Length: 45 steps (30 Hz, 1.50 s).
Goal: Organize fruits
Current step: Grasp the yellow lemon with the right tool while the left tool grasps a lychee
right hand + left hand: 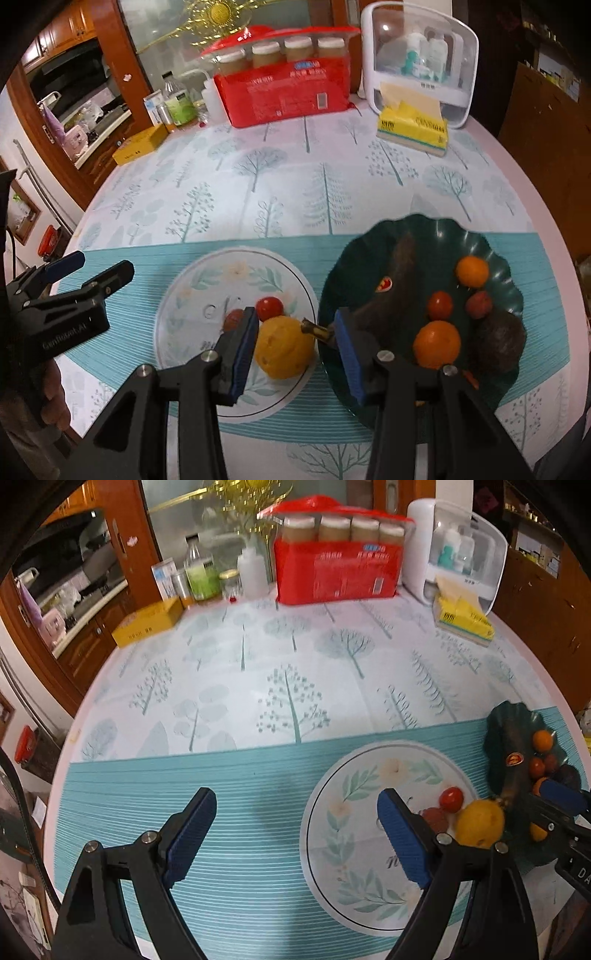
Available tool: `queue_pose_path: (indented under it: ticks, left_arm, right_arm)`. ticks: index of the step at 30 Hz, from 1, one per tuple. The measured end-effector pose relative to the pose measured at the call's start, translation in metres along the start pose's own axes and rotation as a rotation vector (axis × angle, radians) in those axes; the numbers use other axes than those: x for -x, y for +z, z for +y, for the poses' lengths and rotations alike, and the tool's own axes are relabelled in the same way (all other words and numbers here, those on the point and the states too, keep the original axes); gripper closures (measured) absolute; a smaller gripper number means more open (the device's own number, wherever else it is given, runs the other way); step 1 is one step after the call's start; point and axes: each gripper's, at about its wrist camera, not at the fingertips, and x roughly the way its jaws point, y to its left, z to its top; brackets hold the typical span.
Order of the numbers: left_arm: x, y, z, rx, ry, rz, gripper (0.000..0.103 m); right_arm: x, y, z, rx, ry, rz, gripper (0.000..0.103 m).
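So far three fruits sit on the pale floral plate: a lemon and two small red ones. My right fingers straddle the lemon narrowly, not clearly gripping; my left fingers hang wide and empty, while several fruits remain on the dark green dish.

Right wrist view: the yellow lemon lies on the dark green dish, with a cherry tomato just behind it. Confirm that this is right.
Not quite. In the right wrist view the yellow lemon lies on the white floral plate, not on the dark green dish. The cherry tomato does sit just behind it, on that same white plate. The dish holds other fruit beside it.
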Motion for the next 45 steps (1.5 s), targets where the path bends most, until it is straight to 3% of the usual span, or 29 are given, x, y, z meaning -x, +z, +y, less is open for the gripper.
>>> queue_pose_path:
  ticks: [8, 14, 23, 45]
  left_arm:
    - [-0.037, -0.008, -0.016, -0.072, -0.081, 0.086, 0.015]
    - [-0.044, -0.009, -0.051, -0.211, -0.137, 0.060, 0.015]
    - [-0.054, -0.003, -0.071, -0.259, -0.288, 0.108, 0.016]
    - [-0.056, 0.003, -0.040, -0.198, -0.242, 0.155, 0.020]
  right_arm:
    - [-0.020, -0.021, 0.002, 0.037, 0.016, 0.024, 0.060]
    - [-0.029, -0.035, 0.007, 0.032, 0.039, 0.044, 0.060]
    - [-0.042, -0.045, -0.001, -0.057, 0.171, 0.085, 0.060]
    - [-0.070, -0.025, -0.004, -0.213, 0.176, 0.013, 0.048]
